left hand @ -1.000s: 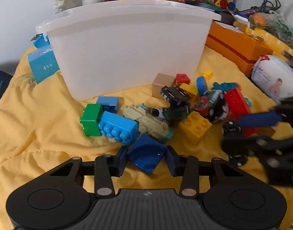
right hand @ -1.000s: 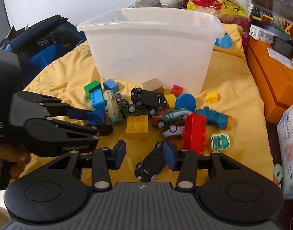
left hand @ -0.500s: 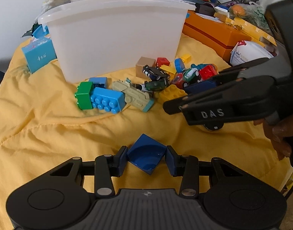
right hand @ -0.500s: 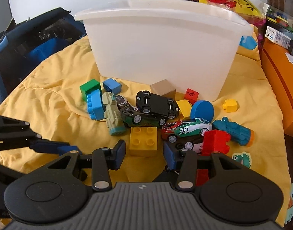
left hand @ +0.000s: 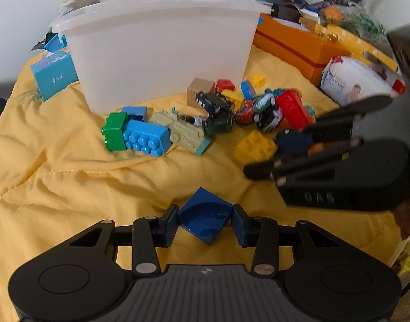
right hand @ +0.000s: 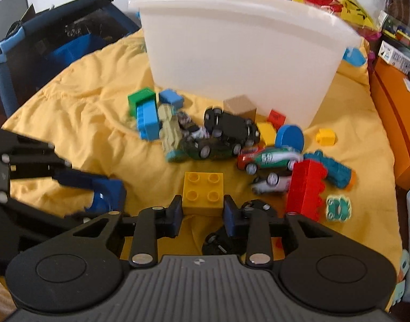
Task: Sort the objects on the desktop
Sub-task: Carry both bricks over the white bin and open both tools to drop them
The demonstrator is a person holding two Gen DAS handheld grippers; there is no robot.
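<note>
My left gripper (left hand: 205, 221) is shut on a dark blue hollow block (left hand: 203, 216), held above the yellow blanket (left hand: 57, 161). It also shows in the right wrist view (right hand: 103, 190). My right gripper (right hand: 202, 210) is open, its jaws on either side of a yellow four-stud brick (right hand: 203, 191); it also shows in the left wrist view (left hand: 285, 158). A black toy car (right hand: 226, 237) lies under its right finger. A pile of bricks and toy cars (right hand: 231, 139) lies before the big white bin (right hand: 239, 64).
A green brick (left hand: 114, 130) and light blue brick (left hand: 147, 137) lie left of the pile. An orange box (left hand: 306, 45) and a wipes pack (left hand: 357, 83) are at right, a small blue box (left hand: 53, 75) at left, a dark blue bag (right hand: 44, 45) beyond the blanket.
My right gripper moved forward past the black car and now straddles the yellow brick. My left gripper, still holding the dark blue block, drew back from the pile.
</note>
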